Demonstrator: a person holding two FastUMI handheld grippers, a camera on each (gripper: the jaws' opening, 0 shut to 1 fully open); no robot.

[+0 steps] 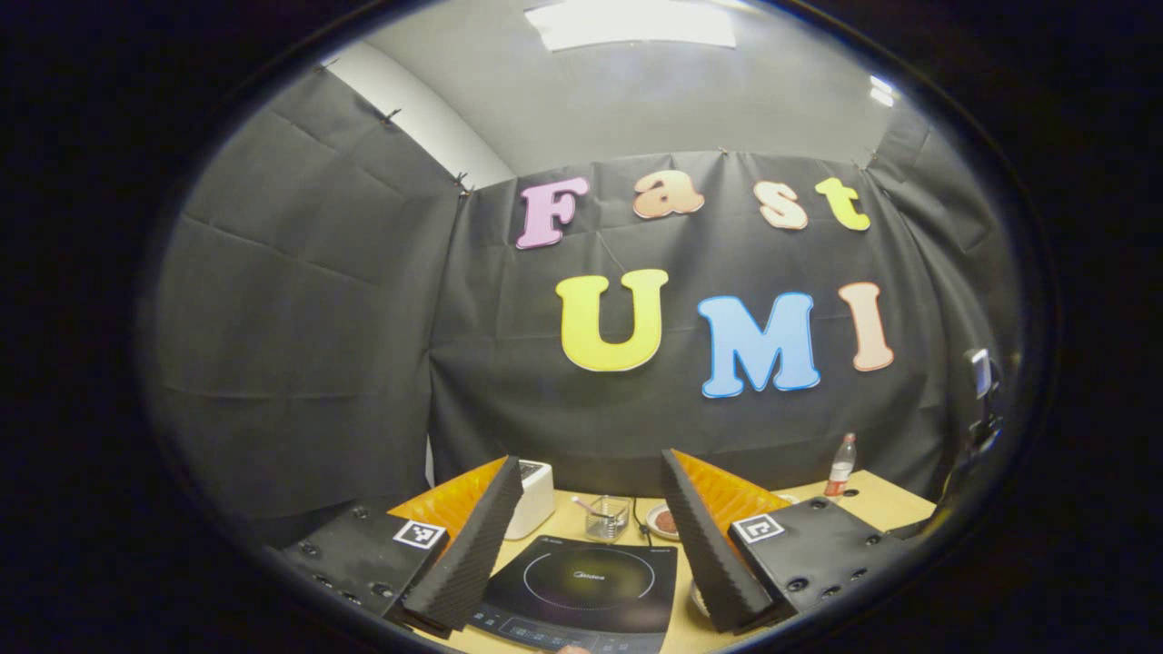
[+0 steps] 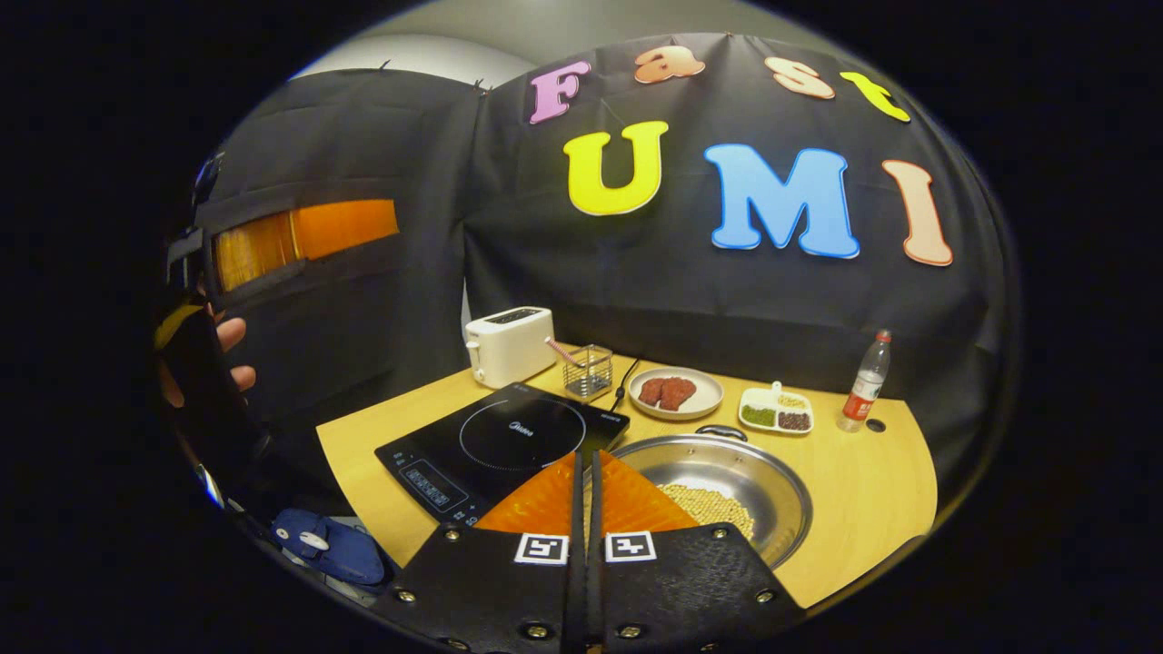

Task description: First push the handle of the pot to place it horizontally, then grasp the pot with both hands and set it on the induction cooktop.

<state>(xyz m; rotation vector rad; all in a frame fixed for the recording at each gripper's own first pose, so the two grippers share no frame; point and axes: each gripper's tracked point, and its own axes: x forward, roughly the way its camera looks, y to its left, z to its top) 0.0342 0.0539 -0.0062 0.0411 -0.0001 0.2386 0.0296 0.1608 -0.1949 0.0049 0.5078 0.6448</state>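
the pot [image 2: 718, 495] sits on the wooden table [image 2: 872, 481] just to the right of the induction cooktop [image 2: 504, 440], its rim near the cooktop's edge, with a heap of pale beans lying in its bottom; a dark loop handle [image 2: 722, 431] shows at the far rim, towards the plate of meat [image 2: 675, 393]. the right gripper [image 2: 588, 481] hovers over the near-left rim of the pot with its fingers pressed together and nothing between them. the left gripper [image 1: 595, 545] is raised above the cooktop [image 1: 581, 590], its fingers spread wide and empty. by the look of it the pot is thin polished steel: stiff, fairly light in itself, a little heavier with the beans, and slick on the wall and rim, so a pinch on bare metal would likely slide. the handle is probably the better hold on that side, and the rim on the opposite side for the other gripper; whether a second handle sits at the near rim i cannot tell, since the right gripper hides it. the beans are loose, so the pot would need to be kept level during the lift
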